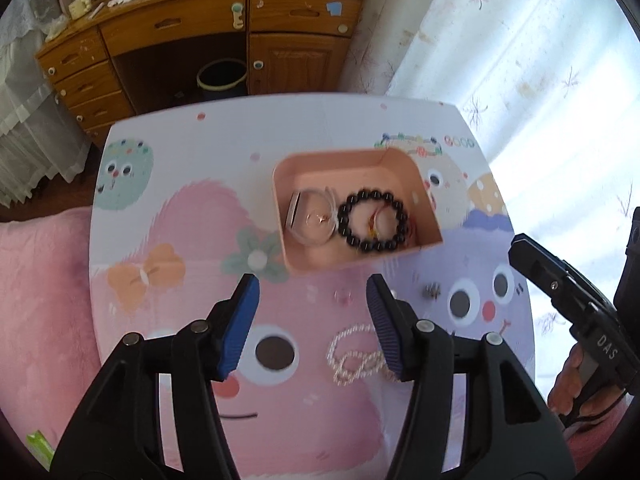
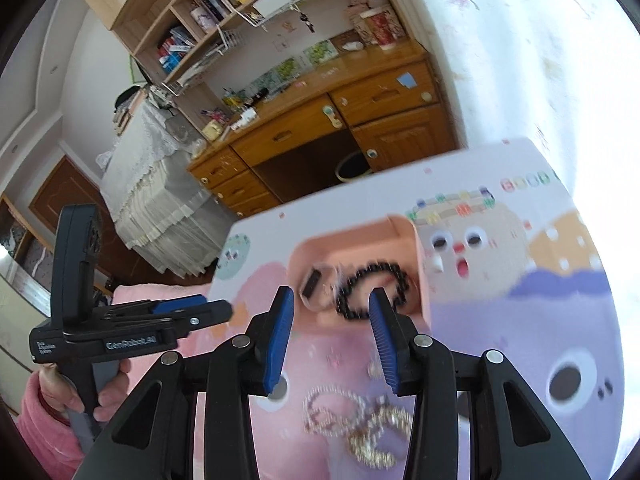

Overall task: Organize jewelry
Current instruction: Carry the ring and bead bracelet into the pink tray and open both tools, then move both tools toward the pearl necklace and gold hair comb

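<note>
Pink cardboard forms the open box (image 1: pixel 424 184) that stands near the middle of the surface (image 1: pixel 132 208), and two pieces are already seen inside it: a black bead bracelet (image 1: pixel 373 220) lying flat on the bottom and, touching it on the left, a clear round case (image 1: pixel 316 220) with something small and gold in it. The box seems to be kept open and central so that it can be reached from both sides.

Several pieces are still found outside. A pearl-like chain (image 1: pixel 356 356) lies in loops on the surface in front of the box, and in the right wrist view a gold chain (image 2: pixel 372 436) appears tangled with it. A small dark metal piece (image 1: pixel 433 290) rests near the front right corner of the box, and a coloured bead bracelet (image 1: pixel 408 145) lies just behind the far rim.

The left tool (image 1: pixel 314 304) is held above the surface with its blue pads spread, and nothing is caught between them. The right tool (image 2: pixel 331 320) is also spread, less widely, and is empty too. Both are pointed downward over the chains, so it is judged that a loose chain is to be picked next. Because the two chains are tangled, one may be dragged along with the other.
</note>
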A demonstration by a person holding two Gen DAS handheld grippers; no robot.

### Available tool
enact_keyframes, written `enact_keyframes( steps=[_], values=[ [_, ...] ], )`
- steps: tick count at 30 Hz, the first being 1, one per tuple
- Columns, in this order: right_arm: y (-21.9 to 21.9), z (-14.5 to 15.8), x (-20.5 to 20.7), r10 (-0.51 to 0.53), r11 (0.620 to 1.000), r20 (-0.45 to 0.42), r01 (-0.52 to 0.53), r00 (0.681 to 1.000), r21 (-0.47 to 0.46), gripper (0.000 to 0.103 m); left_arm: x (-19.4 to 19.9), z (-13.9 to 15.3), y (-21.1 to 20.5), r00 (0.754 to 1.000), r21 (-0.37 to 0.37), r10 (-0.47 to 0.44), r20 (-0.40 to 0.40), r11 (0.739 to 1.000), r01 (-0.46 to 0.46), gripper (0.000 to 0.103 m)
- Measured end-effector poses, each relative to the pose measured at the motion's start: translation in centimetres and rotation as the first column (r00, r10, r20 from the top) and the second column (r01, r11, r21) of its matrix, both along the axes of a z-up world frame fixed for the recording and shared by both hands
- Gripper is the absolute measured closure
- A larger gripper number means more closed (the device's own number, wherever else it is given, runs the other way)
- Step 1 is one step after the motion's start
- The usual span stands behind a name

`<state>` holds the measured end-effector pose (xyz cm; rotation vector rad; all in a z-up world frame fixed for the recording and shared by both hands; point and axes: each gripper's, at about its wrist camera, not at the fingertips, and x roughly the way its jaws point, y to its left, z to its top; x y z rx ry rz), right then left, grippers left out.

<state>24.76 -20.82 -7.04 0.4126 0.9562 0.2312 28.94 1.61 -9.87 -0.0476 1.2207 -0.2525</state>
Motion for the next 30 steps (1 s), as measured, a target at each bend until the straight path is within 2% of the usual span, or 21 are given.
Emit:
enact_keyframes(
  steps=[6, 8, 10, 16, 18, 20, 24, 26, 30],
  values=[
    [1.0, -2.1, -6.1, -0.056, 0.998, -0.068, 0.055, 0.996, -0.019, 0.062, -4.4, -2.0, 1.8, 0.997, 0.023, -0.020, -0.070, 1.000, 0.022, 0.050],
    [1.5, -3.1, -8.2, -0.080, 0.997, -0.091, 0.078, 0.993, -0.025, 0.053, -5.7, -2.6, 2.6, 0.995, 0.035, -0.019, -0.095, 0.999, 0.022, 0.050],
    [2.2, -4.0, -10.1, -0.106, 0.994, -0.116, 0.101, 0.988, -0.047, 0.049, -7.0, -3.2, 3.4, 0.992, 0.039, -0.026, -0.120, 0.999, 0.031, 0.050],
    [5.0, -6.3, -14.8, -0.158, 0.984, -0.169, 0.140, 0.973, -0.112, 0.048, -10.5, -6.3, 4.6, 0.969, 0.084, -0.068, -0.236, 0.992, 0.090, 0.050],
    [6.2, -6.8, -16.0, -0.170, 0.978, -0.174, 0.144, 0.970, -0.150, 0.044, -11.6, -7.1, 4.5, 0.960, 0.107, -0.107, -0.258, 0.984, 0.139, 0.050],
    [7.4, -7.0, -17.1, -0.171, 0.971, -0.166, 0.137, 0.971, -0.198, 0.035, -12.7, -7.7, 4.2, 0.950, 0.127, -0.166, -0.266, 0.970, 0.205, 0.050],
    [9.9, -7.2, -18.7, -0.148, 0.954, -0.150, 0.101, 0.977, -0.283, 0.033, -14.1, -7.9, 3.3, 0.928, 0.147, -0.267, -0.262, 0.939, 0.312, 0.050],
    [10.9, -7.2, -19.3, -0.139, 0.943, -0.140, 0.088, 0.980, -0.321, 0.032, -14.3, -8.1, 2.8, 0.911, 0.162, -0.315, -0.267, 0.917, 0.364, 0.046],
    [12.2, -7.2, -20.2, -0.117, 0.920, -0.131, 0.058, 0.984, -0.388, 0.029, -14.3, -7.8, 1.8, 0.894, 0.178, -0.387, -0.227, 0.886, 0.429, 0.043]
  ],
)
